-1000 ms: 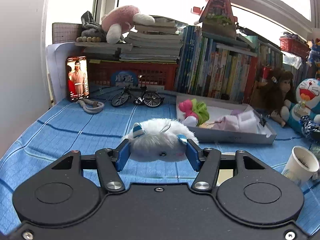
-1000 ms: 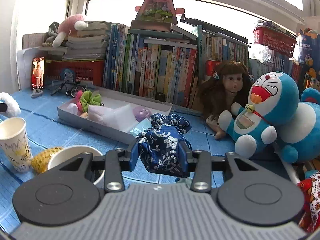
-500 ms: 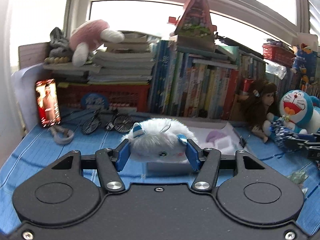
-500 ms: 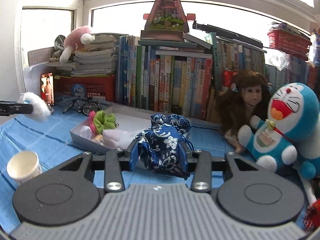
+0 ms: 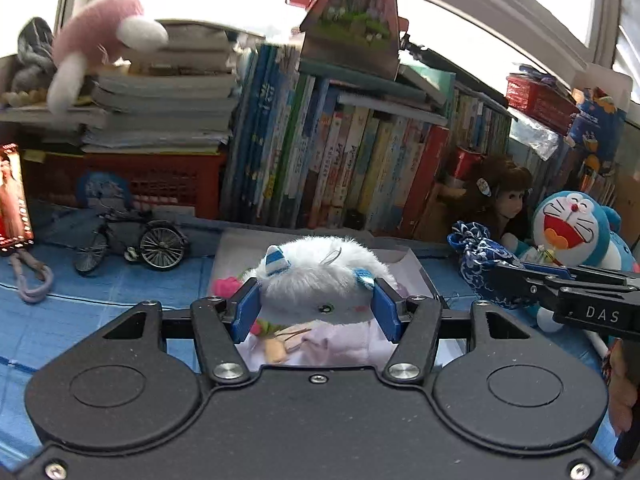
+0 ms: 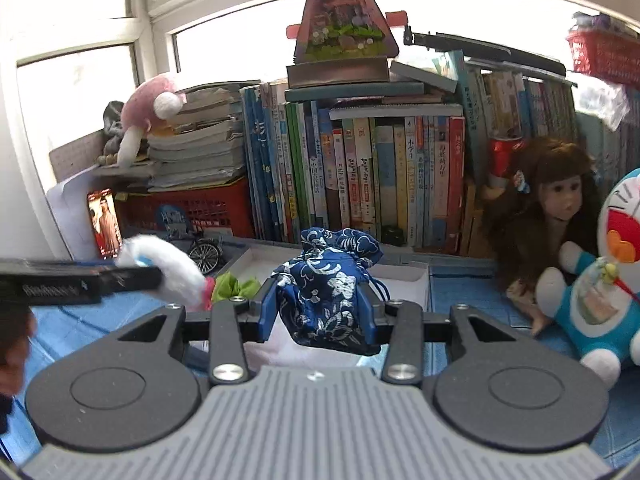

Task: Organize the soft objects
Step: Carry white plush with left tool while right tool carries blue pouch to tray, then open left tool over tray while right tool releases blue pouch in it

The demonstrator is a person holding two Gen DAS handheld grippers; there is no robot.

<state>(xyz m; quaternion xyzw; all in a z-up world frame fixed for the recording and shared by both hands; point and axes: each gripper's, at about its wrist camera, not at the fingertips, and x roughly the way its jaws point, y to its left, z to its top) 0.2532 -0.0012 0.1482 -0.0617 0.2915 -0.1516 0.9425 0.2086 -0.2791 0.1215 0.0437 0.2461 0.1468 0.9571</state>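
Observation:
My left gripper (image 5: 316, 308) is shut on a fluffy white plush toy (image 5: 316, 280) with blue striped ears, held in the air above the white box (image 5: 416, 268). Inside the box lie a pink and green soft piece (image 5: 224, 286) and pale lilac cloth (image 5: 340, 340). My right gripper (image 6: 320, 314) is shut on a dark blue floral drawstring pouch (image 6: 326, 280), also over the white box (image 6: 404, 276). In the right wrist view the white plush toy (image 6: 168, 264) and the left gripper show at the left. The floral pouch (image 5: 476, 256) appears at the right of the left wrist view.
A row of upright books (image 6: 360, 176) backs the blue cloth-covered table (image 5: 80, 312). A brown-haired doll (image 6: 552, 200) and a blue cat plush (image 6: 600, 288) sit right. A toy bicycle (image 5: 132, 244), a red basket (image 5: 152, 184), a phone (image 5: 14, 196) and a pink plush (image 5: 96, 40) are left.
Both grippers have risen and moved toward the white box, each keeping hold of its object. The paper cup has left both views. The two grippers now hang close together over the box.

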